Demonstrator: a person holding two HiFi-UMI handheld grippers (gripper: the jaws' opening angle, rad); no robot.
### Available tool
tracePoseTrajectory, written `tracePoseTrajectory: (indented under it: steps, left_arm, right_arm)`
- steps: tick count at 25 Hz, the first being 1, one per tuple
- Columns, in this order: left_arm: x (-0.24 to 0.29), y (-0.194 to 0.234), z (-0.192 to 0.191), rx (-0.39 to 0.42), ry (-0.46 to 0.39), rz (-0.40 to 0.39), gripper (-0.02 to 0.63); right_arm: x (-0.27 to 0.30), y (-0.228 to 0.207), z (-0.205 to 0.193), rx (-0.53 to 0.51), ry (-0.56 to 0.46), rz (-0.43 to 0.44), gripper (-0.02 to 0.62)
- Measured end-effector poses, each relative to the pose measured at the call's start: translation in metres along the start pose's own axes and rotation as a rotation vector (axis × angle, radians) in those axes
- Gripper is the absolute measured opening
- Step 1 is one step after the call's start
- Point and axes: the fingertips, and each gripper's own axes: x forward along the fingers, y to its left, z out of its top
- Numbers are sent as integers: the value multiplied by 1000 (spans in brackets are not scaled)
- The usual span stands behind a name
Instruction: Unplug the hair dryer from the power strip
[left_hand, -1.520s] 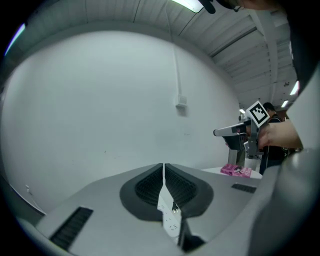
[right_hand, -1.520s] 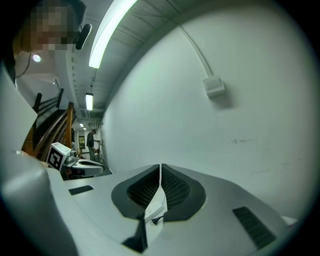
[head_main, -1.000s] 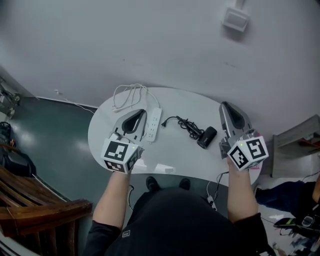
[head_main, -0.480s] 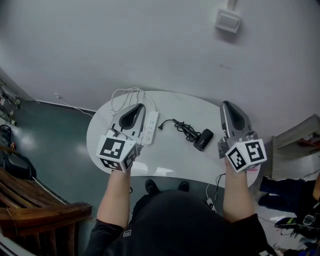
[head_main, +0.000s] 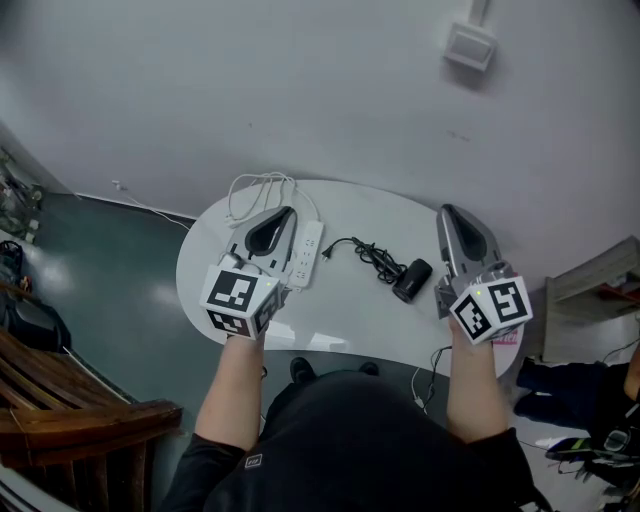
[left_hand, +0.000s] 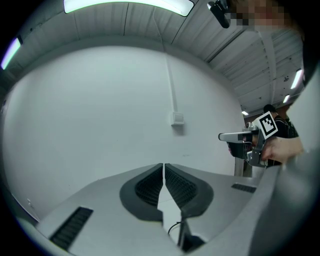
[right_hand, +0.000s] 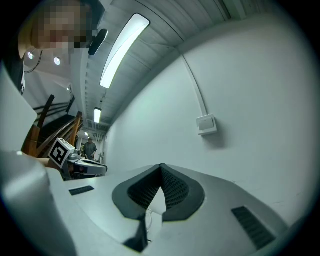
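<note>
I'm holding left claw (head_main: 283, 214) and right claw (head_main: 448, 212) clenched, empty, over tabletop (head_main: 345, 305). Hair dryer (head_main: 412, 279) lying near right claw, cord (head_main: 368, 252) trailing toward power strip (head_main: 307, 253); plug (head_main: 326, 253) seating unclear. Judging cord floppy, plug rigid: taking plug body, bracing light power strip.

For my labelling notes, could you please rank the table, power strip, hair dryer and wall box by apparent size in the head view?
Largest: the table.
Next: the power strip.
The hair dryer and wall box look about alike; the box is farther away, so I leave them unranked.
</note>
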Motion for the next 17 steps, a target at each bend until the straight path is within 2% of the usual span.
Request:
tracePoseTrajectory:
  steps: [17]
  left_arm:
    - [0,6,-5,-3,11,-1,23]
  right_arm:
    - [16,6,-10,32,8,22,34]
